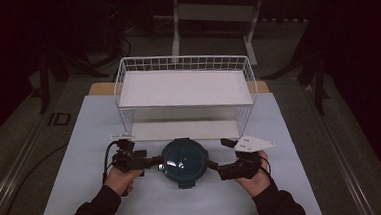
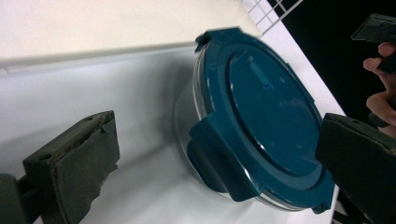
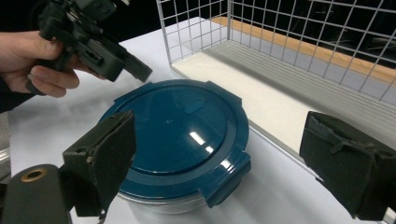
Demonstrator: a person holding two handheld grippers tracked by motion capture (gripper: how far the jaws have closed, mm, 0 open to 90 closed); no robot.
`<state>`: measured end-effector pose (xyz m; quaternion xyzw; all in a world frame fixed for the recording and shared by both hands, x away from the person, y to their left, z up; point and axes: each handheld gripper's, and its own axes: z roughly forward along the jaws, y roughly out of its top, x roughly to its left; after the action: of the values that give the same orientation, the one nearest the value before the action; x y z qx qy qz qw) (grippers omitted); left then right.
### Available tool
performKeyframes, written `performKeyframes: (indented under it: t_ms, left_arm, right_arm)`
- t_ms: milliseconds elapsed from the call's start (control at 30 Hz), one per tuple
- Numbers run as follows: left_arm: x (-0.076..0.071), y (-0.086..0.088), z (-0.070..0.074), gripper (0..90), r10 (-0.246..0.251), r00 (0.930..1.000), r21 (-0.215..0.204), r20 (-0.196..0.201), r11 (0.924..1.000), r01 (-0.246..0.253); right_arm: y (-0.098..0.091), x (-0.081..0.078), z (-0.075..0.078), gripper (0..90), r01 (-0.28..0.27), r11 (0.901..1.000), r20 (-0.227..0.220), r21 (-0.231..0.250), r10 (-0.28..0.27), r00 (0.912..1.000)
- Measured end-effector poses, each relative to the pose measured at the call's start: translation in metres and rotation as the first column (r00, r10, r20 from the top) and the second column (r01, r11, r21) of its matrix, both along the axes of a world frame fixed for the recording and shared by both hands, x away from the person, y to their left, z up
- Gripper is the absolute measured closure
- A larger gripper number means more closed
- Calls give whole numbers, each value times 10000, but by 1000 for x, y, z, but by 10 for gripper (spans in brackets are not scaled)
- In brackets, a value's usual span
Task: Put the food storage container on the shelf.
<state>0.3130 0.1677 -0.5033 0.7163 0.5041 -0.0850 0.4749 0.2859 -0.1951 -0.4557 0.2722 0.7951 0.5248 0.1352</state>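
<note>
A round clear container with a dark teal clip-on lid (image 1: 184, 161) stands on the white table mat, just in front of the wire rack. My left gripper (image 1: 157, 160) is at its left side and my right gripper (image 1: 212, 165) at its right side, each held in a hand. In the left gripper view the jaws (image 2: 217, 163) stand open around a lid clip (image 2: 210, 158); one pad is well clear of the container (image 2: 271, 116). In the right gripper view the jaws (image 3: 226, 161) are wide open, with the lid (image 3: 177, 126) ahead and nothing pressed between the pads.
A white two-shelf wire rack (image 1: 183, 63) stands behind the container, its lower shelf (image 1: 180, 129) close to the lid. The white mat (image 1: 83, 194) covers the table. The other hand and left gripper (image 3: 93, 42) hover beyond the lid in the right gripper view.
</note>
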Motion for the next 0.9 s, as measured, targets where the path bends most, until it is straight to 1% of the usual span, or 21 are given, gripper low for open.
performKeyframes:
  t_ms: [33, 100, 167, 200, 233, 267, 333, 367, 400, 433, 467, 533, 600, 633, 700, 733, 767, 900]
  left_arm:
    - [1, 0, -2, 2, -99, 9998, -200, -185, 9998, 96]
    - [1, -1, -5, 32, -231, 9985, -281, -500, 9994, 217]
    - [3, -1, -7, 73, -258, 9960, -392, -853, 9990, 225]
    - [3, -1, -8, 123, -216, 9944, -412, -1033, 9990, 174]
    - [4, -1, -9, 154, -241, 9935, -452, -1116, 9988, 191]
    - [5, -1, -11, 163, -304, 9912, -514, -1286, 9984, 239]
    - [6, -1, -12, 218, -355, 9890, -519, -1437, 9982, 283]
    - [7, -1, -14, 262, -331, 9859, -580, -1639, 9980, 239]
    - [8, -1, -15, 301, -308, 9845, -596, -1727, 9980, 208]
    - [8, 0, -16, 328, -303, 9828, -676, -1823, 9975, 183]
    - [10, 0, -17, 348, -399, 9799, -826, -1956, 9963, 241]
    - [11, 1, -17, 387, -540, 9771, -1023, -2058, 9942, 334]
    - [12, 1, -18, 449, -714, 9698, -1341, -2332, 9901, 406]
    - [13, 0, -19, 482, -885, 9632, -1537, -2538, 9868, 502]
    - [14, 1, -19, 497, -943, 9618, -1548, -2571, 9864, 553]
    - [15, 2, -20, 502, -1022, 9597, -1624, -2619, 9849, 605]
    - [15, 3, -20, 513, -1043, 9591, -1726, -2632, 9832, 596]
    - [13, 2, -20, 516, -952, 9663, -1653, -2390, 9846, 562]
  right_arm:
    - [0, 0, -1, 107, -10, 10000, -53, -10, 10, 10000]
    - [0, 1, -2, 107, 6, 10000, -148, -11, -6, 9999]
    - [0, 1, -4, 111, 36, 10000, -249, -8, -37, 9997]
    - [0, 1, -5, 119, 34, 10000, -315, 13, -34, 9995]
    - [0, 1, -5, 127, 49, 10000, -360, 2, -49, 9993]
    - [0, 1, -6, 128, 55, 10000, -354, -15, -55, 9994]
    - [0, 1, -7, 128, 30, 10000, -375, -66, -33, 9993]
    - [1, 0, -7, 130, 29, 9999, -377, -100, -32, 9993]
    - [1, 0, -8, 130, -7, 9999, -387, -116, 2, 9992]
    - [1, 0, -8, 130, -11, 9999, -390, -128, 6, 9992]
    - [1, 0, -8, 131, -24, 9999, -403, -129, 19, 9992]
    - [1, 0, -8, 132, -14, 9999, -397, -147, 8, 9992]
    - [1, 0, -7, 133, -13, 9999, -407, -133, 8, 9992]
    - [1, 0, -8, 134, -7, 9999, -393, -144, 1, 9992]
    - [0, 0, -8, 134, 23, 9999, -404, -143, -29, 9992]
    - [0, 0, -8, 136, 48, 9999, -424, -120, -53, 9991]
    - [-1, 0, -9, 137, 35, 9999, -468, -113, -40, 9989]
    - [-3, 1, -11, 147, 161, 9999, -698, -52, -164, 9974]
